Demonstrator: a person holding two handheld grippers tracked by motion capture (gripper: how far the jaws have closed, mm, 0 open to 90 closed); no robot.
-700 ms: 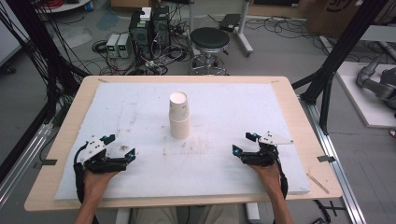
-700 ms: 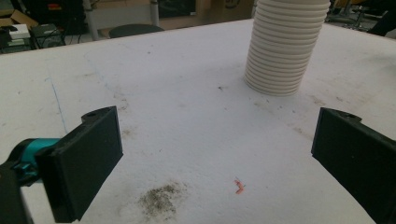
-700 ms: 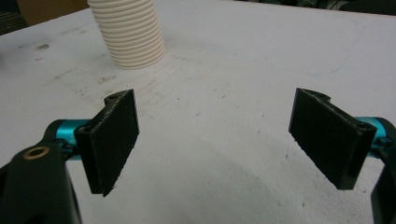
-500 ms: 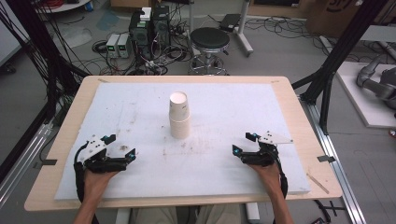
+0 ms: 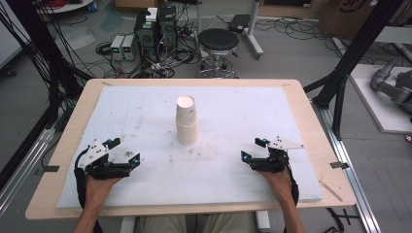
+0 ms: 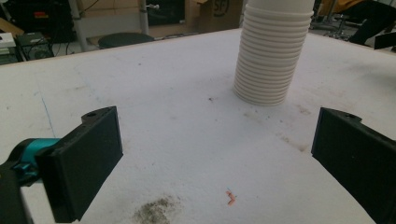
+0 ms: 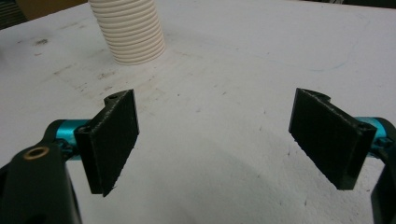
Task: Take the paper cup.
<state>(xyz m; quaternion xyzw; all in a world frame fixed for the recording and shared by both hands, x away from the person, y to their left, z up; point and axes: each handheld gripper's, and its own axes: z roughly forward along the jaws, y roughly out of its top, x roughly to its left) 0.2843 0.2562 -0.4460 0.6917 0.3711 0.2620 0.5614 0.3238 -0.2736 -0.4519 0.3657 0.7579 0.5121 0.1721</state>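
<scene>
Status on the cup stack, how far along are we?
Nothing looks done yet: the cup stack stands whole and upside down mid-table on the white mat. Nothing is in hand: the left gripper and right gripper rest open on the mat near the front edge, apart from the cups. All the cup handling is left.

Even, soft overhead light keeps the white table mat (image 5: 243, 141) bright without glare, shadows beneath the stacked cups (image 5: 187, 119) stay faint, the high view looks slightly soft and grainy, and both gripper views bend outward at their edges.
</scene>
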